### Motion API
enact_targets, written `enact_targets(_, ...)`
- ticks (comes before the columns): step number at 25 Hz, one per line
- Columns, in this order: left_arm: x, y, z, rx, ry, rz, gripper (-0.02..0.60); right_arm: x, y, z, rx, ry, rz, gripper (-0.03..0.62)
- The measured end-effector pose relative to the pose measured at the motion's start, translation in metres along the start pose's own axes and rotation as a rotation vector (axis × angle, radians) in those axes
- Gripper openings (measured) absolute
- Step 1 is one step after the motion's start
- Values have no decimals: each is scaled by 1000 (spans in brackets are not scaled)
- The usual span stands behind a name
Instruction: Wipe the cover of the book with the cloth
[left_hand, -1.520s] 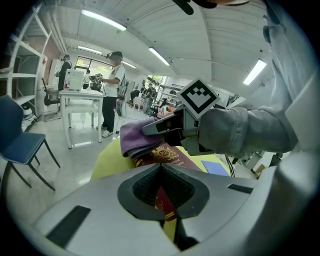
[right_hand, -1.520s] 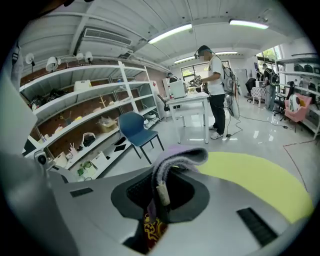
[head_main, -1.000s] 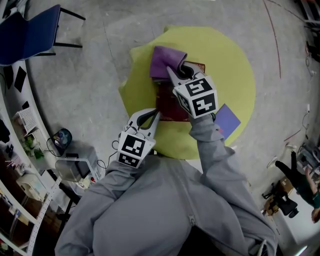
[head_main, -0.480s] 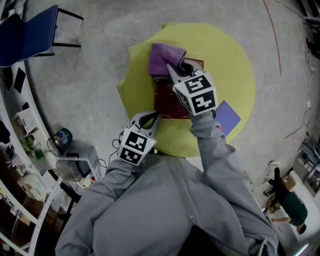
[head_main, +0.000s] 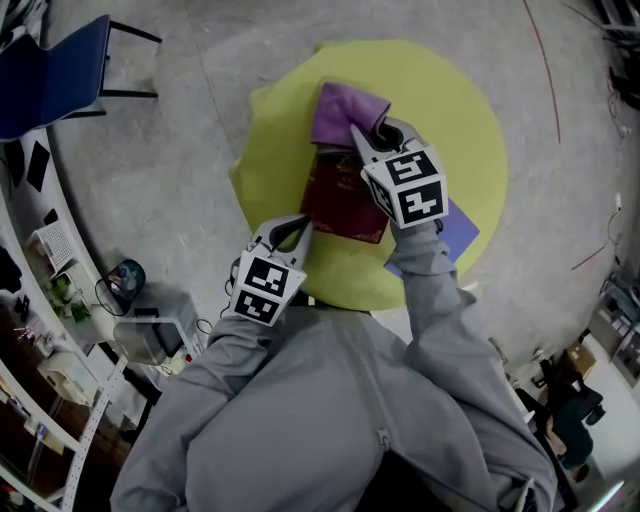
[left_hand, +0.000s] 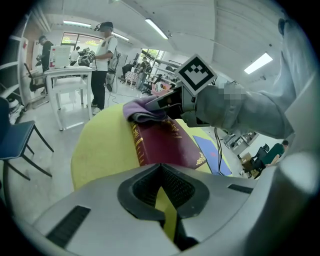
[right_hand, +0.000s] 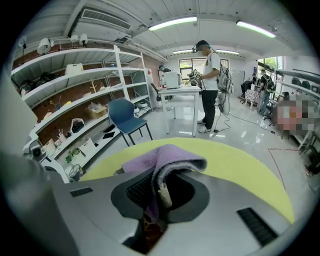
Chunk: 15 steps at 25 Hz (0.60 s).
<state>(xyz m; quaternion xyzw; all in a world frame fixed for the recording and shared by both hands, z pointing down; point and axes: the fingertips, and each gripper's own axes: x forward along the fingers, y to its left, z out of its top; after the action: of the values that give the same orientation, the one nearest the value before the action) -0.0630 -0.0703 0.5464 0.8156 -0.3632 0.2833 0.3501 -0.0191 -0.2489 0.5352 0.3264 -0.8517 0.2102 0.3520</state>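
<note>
A dark red book (head_main: 345, 195) with gold print lies on the round yellow table (head_main: 450, 110); the left gripper view shows the book (left_hand: 165, 142) from its near corner. A purple cloth (head_main: 340, 115) rests on the book's far end, pinched in my right gripper (head_main: 365, 140), which is shut on it. In the right gripper view the cloth (right_hand: 160, 165) folds up between the jaws. My left gripper (head_main: 295, 232) hovers at the table's near edge, just short of the book, shut with nothing held (left_hand: 162, 192).
A purple-blue sheet (head_main: 455, 225) lies on the table right of the book. A blue chair (head_main: 50, 70) stands far left. Shelves and clutter (head_main: 60, 300) line the left side. People stand at a white table (right_hand: 185, 97) in the background.
The book and cloth have shifted right and turned slightly on the table as my right gripper moved right. The left gripper stayed near the table's edge.
</note>
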Motion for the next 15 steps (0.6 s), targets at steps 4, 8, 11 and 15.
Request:
enact_targets(4,1,2,1,-20,-6,25,17,-7,-8,-8,0,-1,-25,63)
enact_targets(8,3,2,1,0,-11,67,17,-14,-12,-15,9,-16,-43,64)
enact_targets(11,3,1,1,-19,-20,81,17,-19,-14,-18,7,-22,-71,63)
enact_targets(15,3,1,1,-18,-11,96,17,-24,-16,-24,30,-55,-92,63)
